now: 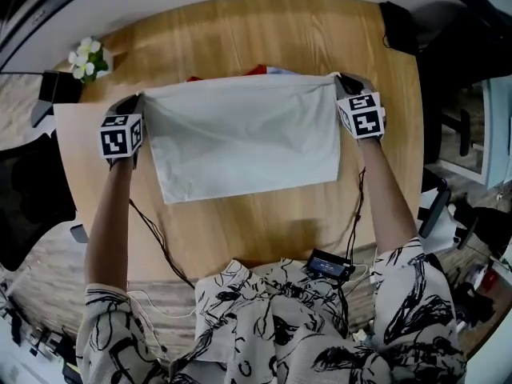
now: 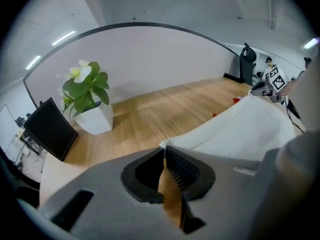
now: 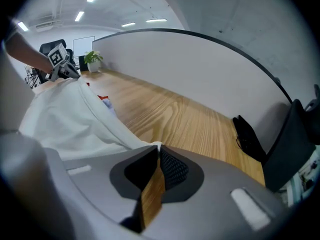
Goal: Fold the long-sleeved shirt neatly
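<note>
- Two grippers, one in each hand, each carrying one marker cube.
- Left gripper (image 1: 141, 98): jaws nearly together, pinched on the far left corner of the shirt (image 1: 248, 134); a tip of white cloth shows right at the jaw tips in the left gripper view (image 2: 163, 146).
- Right gripper (image 1: 337, 79): same state, jaws narrow and clamped on the far right corner; white fabric pokes out at the jaw tips in the right gripper view (image 3: 156, 147).
- One shirt, pale grey-white, in a rough rectangle; far edge stretched straight between the two grippers, the rest spread toward the person over the middle of the counter (image 1: 264, 226).
- Two red scraps (image 1: 256, 69) past the shirt's far edge, mostly hidden by the cloth; cannot tell what.
- One white pot (image 2: 95, 120) at the far left corner of the counter, holding one green plant with white flowers (image 1: 86, 58).
- One dark flat panel (image 2: 50, 129) just beside the pot, leaning off the left edge.
- One black object (image 1: 398, 26) at the far right corner, well apart from the shirt.
- One small black device (image 1: 328, 266) at the near edge, with thin dark cables (image 1: 156, 234) trailing across the wood toward the arms.
</note>
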A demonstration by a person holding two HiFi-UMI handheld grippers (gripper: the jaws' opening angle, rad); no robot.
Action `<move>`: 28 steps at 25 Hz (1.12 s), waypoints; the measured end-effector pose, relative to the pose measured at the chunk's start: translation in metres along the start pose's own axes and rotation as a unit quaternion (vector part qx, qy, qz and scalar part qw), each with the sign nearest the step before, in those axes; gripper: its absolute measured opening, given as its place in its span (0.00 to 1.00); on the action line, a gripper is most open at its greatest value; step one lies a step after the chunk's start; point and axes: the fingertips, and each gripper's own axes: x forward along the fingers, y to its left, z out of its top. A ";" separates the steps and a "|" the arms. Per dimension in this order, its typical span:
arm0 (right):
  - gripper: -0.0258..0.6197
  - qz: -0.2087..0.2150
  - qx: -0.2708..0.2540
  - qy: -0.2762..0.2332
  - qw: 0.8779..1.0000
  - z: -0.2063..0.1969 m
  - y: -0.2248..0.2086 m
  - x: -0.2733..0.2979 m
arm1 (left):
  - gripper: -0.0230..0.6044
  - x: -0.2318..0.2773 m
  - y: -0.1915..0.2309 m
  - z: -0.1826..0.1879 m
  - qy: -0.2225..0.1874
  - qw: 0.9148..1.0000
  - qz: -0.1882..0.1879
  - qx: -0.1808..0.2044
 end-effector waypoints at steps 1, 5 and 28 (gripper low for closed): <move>0.09 0.001 -0.004 -0.002 1.000 0.000 0.000 0.002 | 0.08 0.002 0.001 -0.002 0.001 1.000 0.002 0.003; 0.20 0.026 0.009 -0.019 0.999 0.001 -0.009 0.005 | 0.21 0.004 0.009 0.000 -0.024 0.999 -0.012 -0.042; 0.28 0.216 -0.430 -0.007 0.876 0.050 0.065 0.001 | 0.25 -0.002 -0.045 0.014 0.033 0.836 -0.131 0.532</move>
